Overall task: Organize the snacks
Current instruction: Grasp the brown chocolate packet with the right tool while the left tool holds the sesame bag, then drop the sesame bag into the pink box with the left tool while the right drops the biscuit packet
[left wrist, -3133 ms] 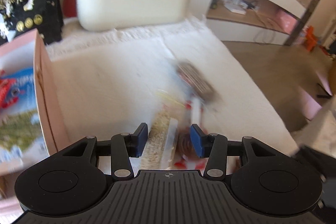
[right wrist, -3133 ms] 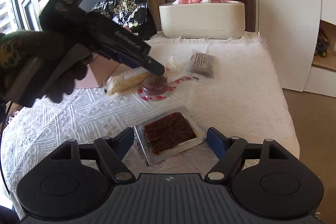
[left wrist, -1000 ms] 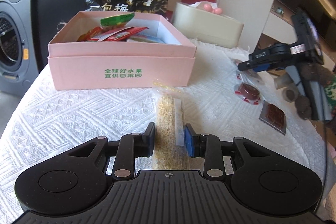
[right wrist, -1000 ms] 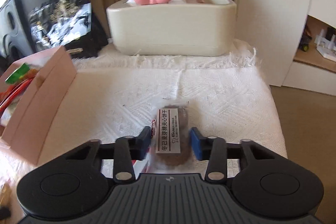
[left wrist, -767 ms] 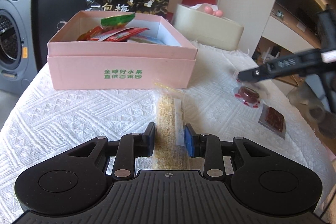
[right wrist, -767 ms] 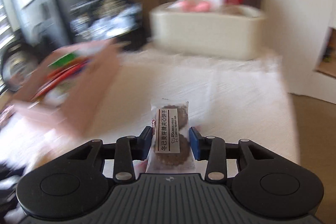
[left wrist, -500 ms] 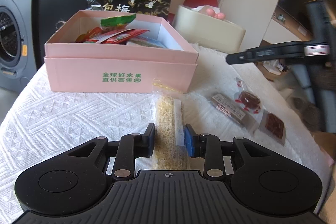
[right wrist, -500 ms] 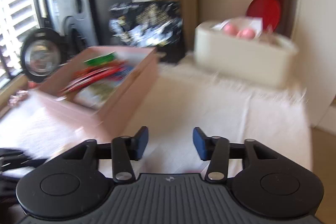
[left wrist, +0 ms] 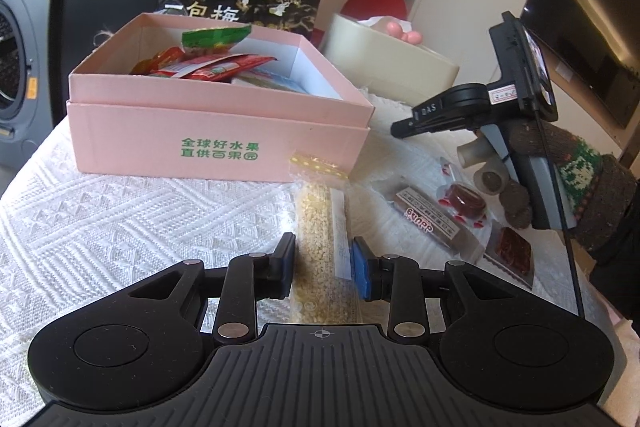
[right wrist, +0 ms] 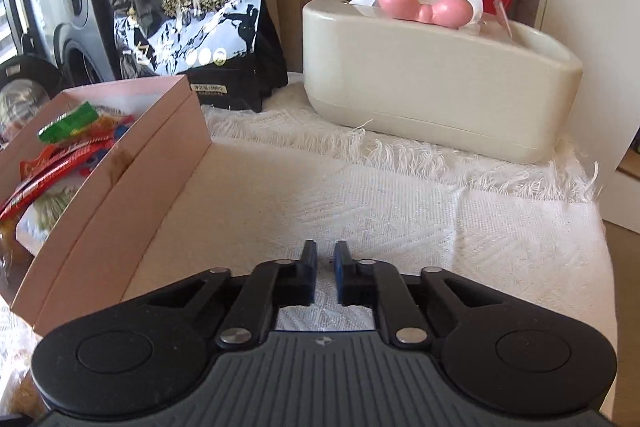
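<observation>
Left wrist view: a long clear packet of pale grains [left wrist: 320,227] is seen lying lengthwise on the white woven cloth [left wrist: 120,211], its long axis running away from the camera, its gold-printed sealed end pointing at the pink cardboard box [left wrist: 208,143]. The packet is clasped at its near end by the blue-padded fingers of the left gripper [left wrist: 323,261]. Green Chinese characters — 全球好水果 — are printed on the box front, and red and green wrappers are heaped inside. To the right, a brown biscuit bar [left wrist: 430,217] with a white label, a round red sweet [left wrist: 464,201] and a foil-edged dark square [left wrist: 514,253] are laid on the cloth. Above them the right gripper [right wrist: 322,277] is held in a knitted glove; its fingers are nearly pressed together with nothing between them. A cream tissue holder [right wrist: 436,91] and a glossy black bag [right wrist: 196,27] are set behind.
</observation>
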Demonstrator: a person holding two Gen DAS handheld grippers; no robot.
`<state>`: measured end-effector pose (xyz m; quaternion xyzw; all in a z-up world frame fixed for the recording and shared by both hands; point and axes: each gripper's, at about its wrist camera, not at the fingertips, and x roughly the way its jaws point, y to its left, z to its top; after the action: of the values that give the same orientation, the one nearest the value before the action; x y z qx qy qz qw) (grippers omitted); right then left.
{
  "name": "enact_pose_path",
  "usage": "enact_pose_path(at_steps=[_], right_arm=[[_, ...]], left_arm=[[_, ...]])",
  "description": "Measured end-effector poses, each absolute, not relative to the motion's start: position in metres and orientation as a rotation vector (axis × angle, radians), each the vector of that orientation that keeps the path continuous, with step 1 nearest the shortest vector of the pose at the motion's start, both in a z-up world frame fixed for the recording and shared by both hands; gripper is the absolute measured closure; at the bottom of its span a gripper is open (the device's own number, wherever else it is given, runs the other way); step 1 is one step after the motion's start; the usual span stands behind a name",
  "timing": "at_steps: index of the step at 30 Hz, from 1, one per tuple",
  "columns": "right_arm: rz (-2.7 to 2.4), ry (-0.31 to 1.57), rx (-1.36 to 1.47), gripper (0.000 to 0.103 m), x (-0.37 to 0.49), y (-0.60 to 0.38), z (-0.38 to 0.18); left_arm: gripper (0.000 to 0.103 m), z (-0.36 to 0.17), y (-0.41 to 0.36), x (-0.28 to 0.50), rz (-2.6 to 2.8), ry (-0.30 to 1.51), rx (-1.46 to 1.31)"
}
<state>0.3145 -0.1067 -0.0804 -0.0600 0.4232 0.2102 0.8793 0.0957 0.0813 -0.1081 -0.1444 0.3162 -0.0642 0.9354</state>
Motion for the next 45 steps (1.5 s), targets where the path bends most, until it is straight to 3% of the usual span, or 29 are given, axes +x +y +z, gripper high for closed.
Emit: enact_pose_path(at_steps=[14, 16, 18, 21, 30, 32, 45], right_arm=[[0.463, 0.872, -0.041, 0.101, 0.287, -0.156, -0.049], [0.526, 0.871, -0.033, 0.095, 0.272, -0.151, -0.048], [0.572, 0.868, -0.046, 0.072, 0.254, -0.144, -0.049], [0.647, 0.868, -0.077, 0.057, 0.224, -0.132, -0.052], [0.646, 0.878, -0.179, 0.056, 0.177, -0.107, -0.063], [0.646, 0.886, -0.199, 0.064, 0.17, -0.105, -0.058], [0.746, 0.796, -0.184, 0.066, 0.088, -0.113, -0.011]], left_arm=[[0.068, -0.108, 0.081, 0.095, -0.128, 0.645, -0.292], [0.068, -0.108, 0.081, 0.096, -0.128, 0.645, -0.291], [0.068, -0.108, 0.081, 0.096, -0.126, 0.645, -0.288], [0.068, -0.108, 0.081, 0.095, -0.125, 0.644, -0.283], [0.068, -0.106, 0.071, 0.097, -0.106, 0.656, -0.215], [0.068, -0.104, 0.065, 0.097, -0.097, 0.666, -0.164], [0.069, -0.083, 0.056, 0.05, -0.093, 0.81, -0.137]])
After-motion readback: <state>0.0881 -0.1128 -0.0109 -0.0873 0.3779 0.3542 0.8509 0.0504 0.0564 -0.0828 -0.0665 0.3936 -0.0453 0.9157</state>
